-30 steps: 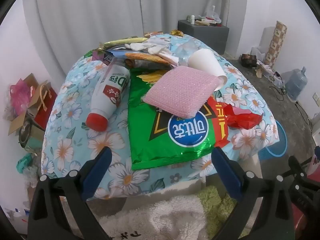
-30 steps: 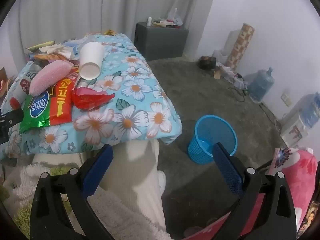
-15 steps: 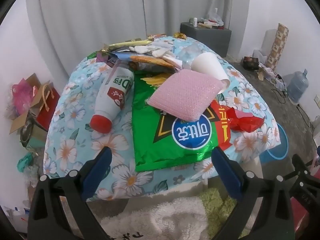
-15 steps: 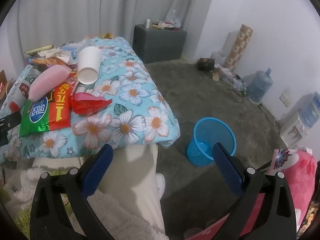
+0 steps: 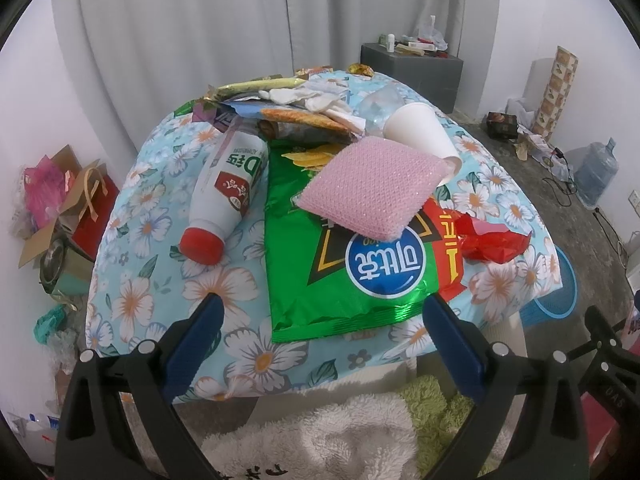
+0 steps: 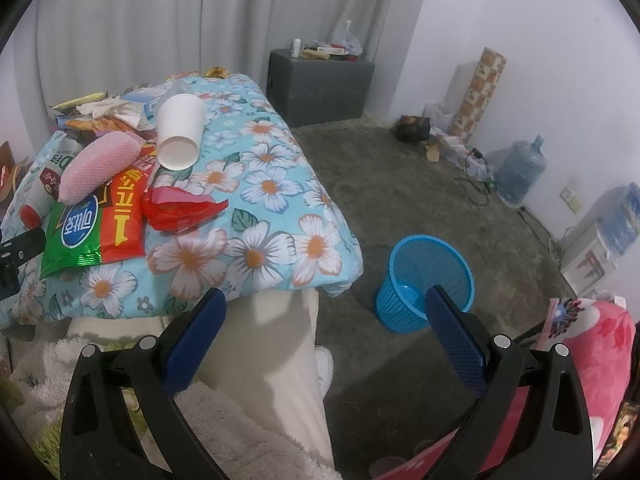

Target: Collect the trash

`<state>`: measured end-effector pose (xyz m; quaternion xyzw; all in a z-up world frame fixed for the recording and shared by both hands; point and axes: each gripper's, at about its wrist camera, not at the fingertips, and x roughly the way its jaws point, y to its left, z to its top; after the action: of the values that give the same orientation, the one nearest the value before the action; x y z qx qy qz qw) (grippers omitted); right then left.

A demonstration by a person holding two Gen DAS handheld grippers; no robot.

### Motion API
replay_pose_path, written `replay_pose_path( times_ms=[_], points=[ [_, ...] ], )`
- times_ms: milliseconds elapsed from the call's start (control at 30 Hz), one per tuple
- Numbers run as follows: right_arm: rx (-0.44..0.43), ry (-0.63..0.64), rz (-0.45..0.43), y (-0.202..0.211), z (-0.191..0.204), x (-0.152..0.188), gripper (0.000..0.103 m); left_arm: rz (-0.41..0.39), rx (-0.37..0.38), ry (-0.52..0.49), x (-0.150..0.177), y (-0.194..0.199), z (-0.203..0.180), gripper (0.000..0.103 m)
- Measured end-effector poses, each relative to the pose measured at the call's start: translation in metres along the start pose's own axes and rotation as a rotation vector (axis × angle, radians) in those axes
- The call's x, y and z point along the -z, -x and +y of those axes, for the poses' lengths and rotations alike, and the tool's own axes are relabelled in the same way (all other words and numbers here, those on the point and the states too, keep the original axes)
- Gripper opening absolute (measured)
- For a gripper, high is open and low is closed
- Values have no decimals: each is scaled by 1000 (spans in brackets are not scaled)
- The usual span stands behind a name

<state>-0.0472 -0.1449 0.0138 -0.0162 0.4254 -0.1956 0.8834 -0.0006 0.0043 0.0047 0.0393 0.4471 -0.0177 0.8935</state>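
Note:
Trash lies on a floral-clothed table [image 5: 132, 300]: a green snack bag [image 5: 360, 264], a pink scouring pad [image 5: 370, 190] on top of it, a white bottle with a red cap [image 5: 224, 196], a white paper cup [image 5: 420, 128] on its side, a red crumpled wrapper [image 5: 492, 240] and several wrappers at the back. My left gripper [image 5: 322, 312] hovers open just before the table's near edge, empty. My right gripper [image 6: 326, 306] is open and empty, off the table's near right corner. A blue mesh bin [image 6: 424, 280] stands on the floor to the right of the table [image 6: 280, 224].
A person's light trouser leg [image 6: 276, 360] and fluffy white fabric fill the near foreground. A grey cabinet [image 6: 320, 84] stands at the back wall. A water jug [image 6: 520, 176], cables and boxes line the right wall. Bags and cardboard [image 5: 60, 200] are piled left of the table.
Both grippers have drawn back and risen slightly, so the table and trash look a little farther and lower. Nothing was taken hold of; both stay open.

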Motion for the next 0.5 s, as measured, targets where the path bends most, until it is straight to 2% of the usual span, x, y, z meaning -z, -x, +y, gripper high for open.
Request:
replay_pose_path(
  times_ms=[500],
  points=[
    [-8,-1,0,2,5,-5,95,-1,0,0,0,0,0,98]
  ],
)
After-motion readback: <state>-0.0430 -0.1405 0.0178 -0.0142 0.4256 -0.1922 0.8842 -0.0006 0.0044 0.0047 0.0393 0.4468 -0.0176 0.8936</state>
